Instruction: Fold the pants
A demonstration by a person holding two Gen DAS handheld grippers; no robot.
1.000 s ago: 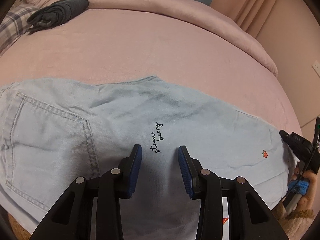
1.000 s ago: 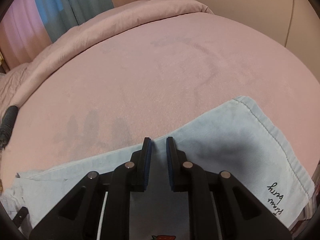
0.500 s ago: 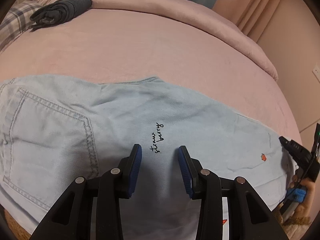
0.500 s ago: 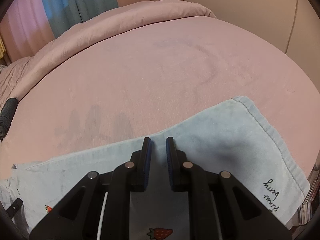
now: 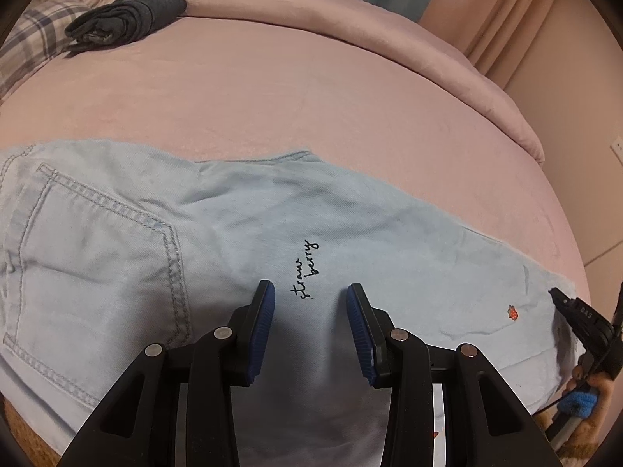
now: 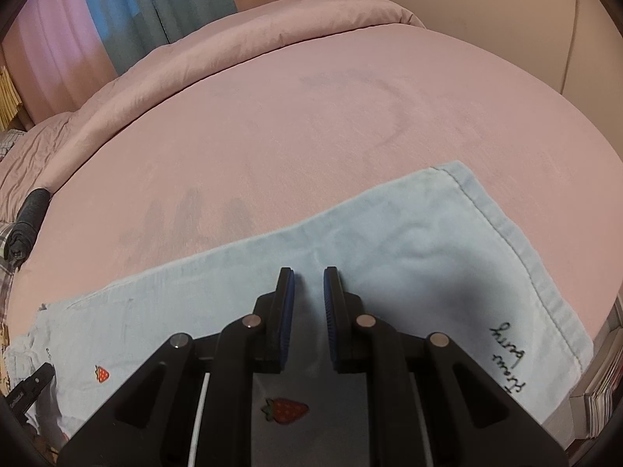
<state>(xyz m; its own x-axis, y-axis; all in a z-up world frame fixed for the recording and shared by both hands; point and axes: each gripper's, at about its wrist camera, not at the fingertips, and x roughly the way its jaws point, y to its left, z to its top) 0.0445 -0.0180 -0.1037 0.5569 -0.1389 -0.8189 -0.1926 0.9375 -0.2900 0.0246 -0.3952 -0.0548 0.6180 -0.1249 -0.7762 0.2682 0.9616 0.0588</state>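
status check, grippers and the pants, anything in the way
Left gripper jaws apart, right gripper jaws narrow, both empty over the pants. Pants flat on the bed, no cross fold. Dark folded garment far off.

The pants [image 5: 218,241] are pale blue denim, lying flat on the pink bed [image 5: 272,89] and stretched out sideways along its near edge. In the left wrist view the seat end lies to the left, showing a back pocket [image 5: 97,257] outlined in double stitching, and the leg runs off to the right. Black handwritten lettering [image 5: 305,270] sits mid-leg, with a small red strawberry [image 5: 513,312] farther along. In the right wrist view the hemmed leg end [image 6: 518,257] lies at the right, the cloth mostly smooth with soft wrinkles.
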